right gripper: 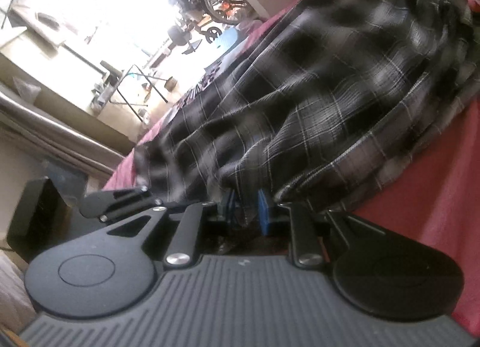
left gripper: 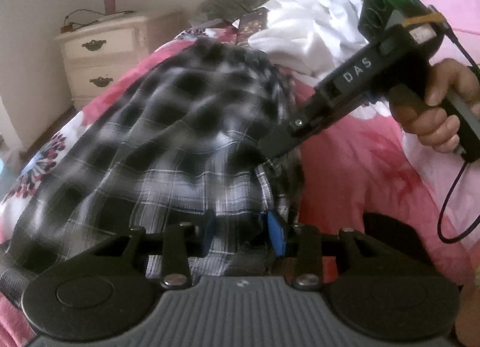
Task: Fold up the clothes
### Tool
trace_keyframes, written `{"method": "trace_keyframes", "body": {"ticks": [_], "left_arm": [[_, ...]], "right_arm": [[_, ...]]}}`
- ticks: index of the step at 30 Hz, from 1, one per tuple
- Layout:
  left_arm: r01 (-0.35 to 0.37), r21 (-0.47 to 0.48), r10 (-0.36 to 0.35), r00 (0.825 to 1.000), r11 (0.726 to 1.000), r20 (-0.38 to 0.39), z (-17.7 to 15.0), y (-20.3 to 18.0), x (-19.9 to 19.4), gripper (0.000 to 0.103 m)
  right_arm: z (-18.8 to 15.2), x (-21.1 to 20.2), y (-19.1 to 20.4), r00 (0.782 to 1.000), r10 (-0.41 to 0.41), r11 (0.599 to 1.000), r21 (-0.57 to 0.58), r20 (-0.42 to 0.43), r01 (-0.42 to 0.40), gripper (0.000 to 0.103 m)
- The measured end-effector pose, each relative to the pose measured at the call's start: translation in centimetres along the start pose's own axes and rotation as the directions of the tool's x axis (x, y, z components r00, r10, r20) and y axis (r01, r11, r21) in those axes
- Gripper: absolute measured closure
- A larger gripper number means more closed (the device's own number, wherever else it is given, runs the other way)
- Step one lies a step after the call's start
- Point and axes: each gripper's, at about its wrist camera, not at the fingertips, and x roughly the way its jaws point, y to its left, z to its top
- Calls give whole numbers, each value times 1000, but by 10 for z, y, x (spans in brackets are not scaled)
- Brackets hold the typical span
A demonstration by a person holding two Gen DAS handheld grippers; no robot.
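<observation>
Plaid shirt lies spread mid-frame on the pink bed. Left gripper has jaws apart, hem loose between them. Right gripper pinches the other edge, likely to lift it for a fold.

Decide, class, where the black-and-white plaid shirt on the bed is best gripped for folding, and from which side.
Grip the black-and-white plaid shirt at its near hem, coming low from the near side; there the edge lies thin against the pink floral bedspread, while its middle bunches.
</observation>
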Motion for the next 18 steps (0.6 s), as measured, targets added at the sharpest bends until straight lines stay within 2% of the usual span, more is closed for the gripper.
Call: {"method": "trace_keyframes", "body": {"ticks": [2,5,11,15,16,18], "left_arm": [[-20,13,20,1000,1000,-2,0,-1,3,85],[-43,-4,43,999,999,15,-1,1,0,97],[-65,-53,71,988,997,140,3,6,-22,98],[-53,-41,59,983,998,173,5,2,-29,98],[-48,-36,53,983,998,173,5,0,-30,98],[-46,-24,49,985,999,168,3,-4,-30,98]], "right_arm": [[-1,1,-2,1000,11,1000,12,-5,-11,86],[-5,6,-3,999,28,1000,14,-38,-28,86],[-9,18,3,995,51,999,7,-89,-50,86],[-5,32,6,995,55,998,32,-84,-53,87],[-4,35,6,995,58,998,41,-77,-55,87],[-2,35,1,996,84,989,123,23,-86,87]]}}
